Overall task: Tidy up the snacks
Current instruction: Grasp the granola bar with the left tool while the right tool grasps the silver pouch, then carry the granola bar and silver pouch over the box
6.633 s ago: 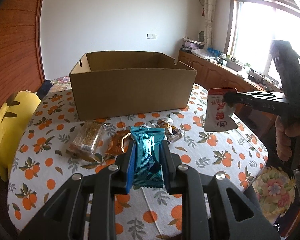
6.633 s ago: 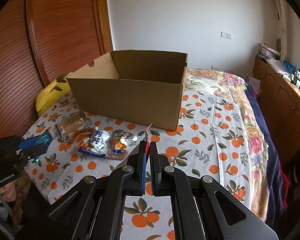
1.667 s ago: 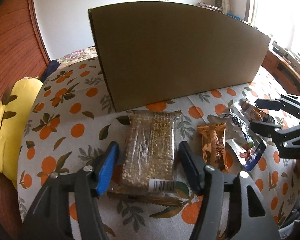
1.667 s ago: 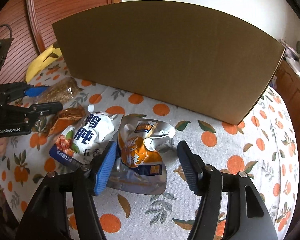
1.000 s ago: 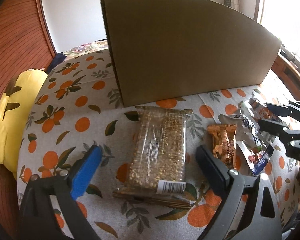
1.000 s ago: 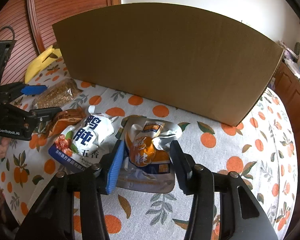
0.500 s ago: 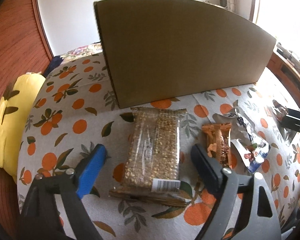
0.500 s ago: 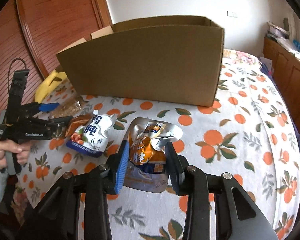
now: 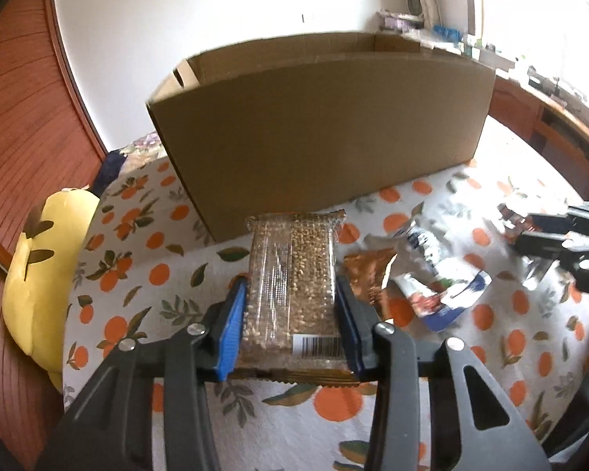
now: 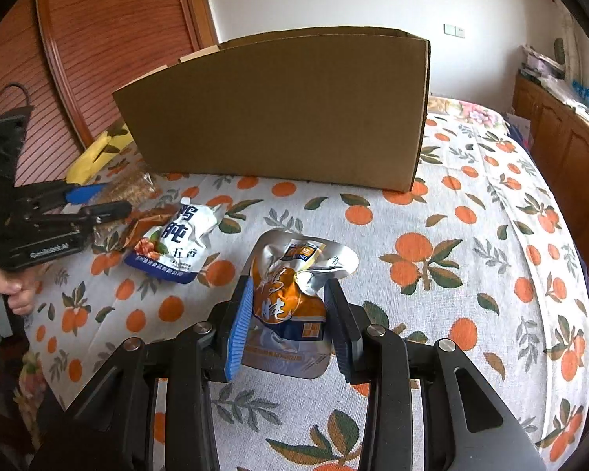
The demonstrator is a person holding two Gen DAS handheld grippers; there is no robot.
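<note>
Yellow plush toy (image 9: 39,274) beside orange-print tablecloth (image 10: 471,274).

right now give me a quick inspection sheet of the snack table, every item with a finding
surface: orange-print tablecloth, snacks loose on it
job's things: open brown cardboard box; clear seed bar pack; orange and silver foil pouch; white and blue pouch and copper wrapper lying on the cloth
clutter: yellow plush at the table edge
grippers: left gripper just closed, pads pressing the seed bar; right gripper clamped on the foil pouch
cables: nothing seen
surroundings: wooden cabinets, white wall
</note>
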